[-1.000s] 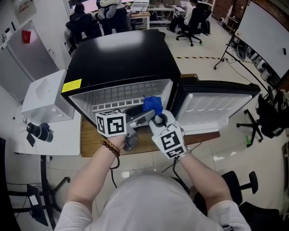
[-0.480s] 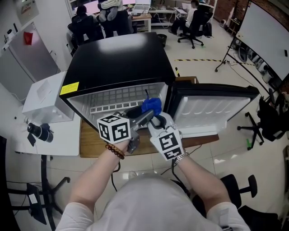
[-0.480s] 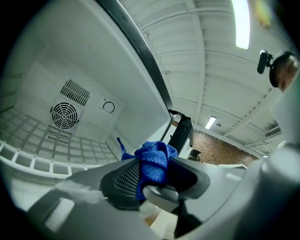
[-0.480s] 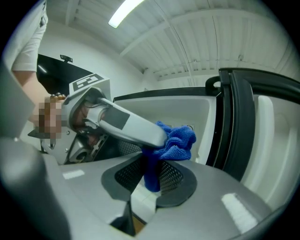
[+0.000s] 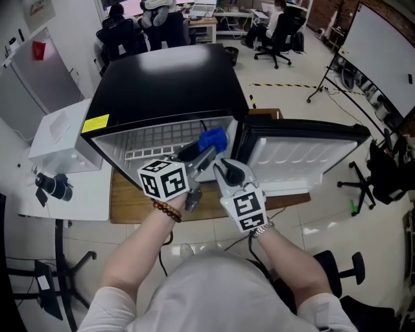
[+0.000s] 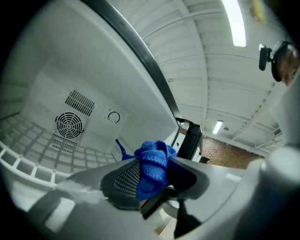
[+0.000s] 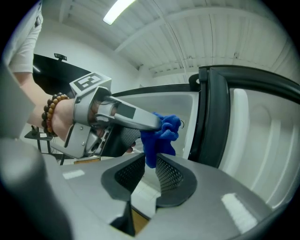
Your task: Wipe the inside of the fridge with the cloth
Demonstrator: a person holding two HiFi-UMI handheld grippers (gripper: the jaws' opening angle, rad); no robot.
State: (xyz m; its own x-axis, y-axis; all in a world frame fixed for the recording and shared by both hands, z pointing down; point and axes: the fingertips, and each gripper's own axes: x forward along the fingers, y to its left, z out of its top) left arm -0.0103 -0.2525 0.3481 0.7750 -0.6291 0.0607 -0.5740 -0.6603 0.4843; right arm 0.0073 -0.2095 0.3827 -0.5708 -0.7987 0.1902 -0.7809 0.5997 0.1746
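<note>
Left gripper [image 6: 152, 178]: jaws just closing, clamped on cloth [image 5: 213, 139] | right gripper [image 7: 149, 164]: jaws just opening, empty, cloth just beyond its tips | fridge [image 5: 168, 78] interior: straight ahead of left gripper, far side.

Setting: open-plan office used as a lab workroom. Evidence:
- desks [image 5: 206, 18] with screens along the far side
- seated persons on black swivel chairs [image 5: 277, 31]
- large white board [image 5: 382, 52] beside a tripod stand [image 5: 326, 71]
- pale tiled floor [image 5: 311, 214] marked with yellow-and-black tape [image 5: 279, 83]
- brick wall [image 6: 229, 152]
- ceiling strip lights [image 6: 234, 23]
- small black fridge [image 5: 168, 78] standing on a wooden board [image 5: 130, 206] among the furniture
</note>
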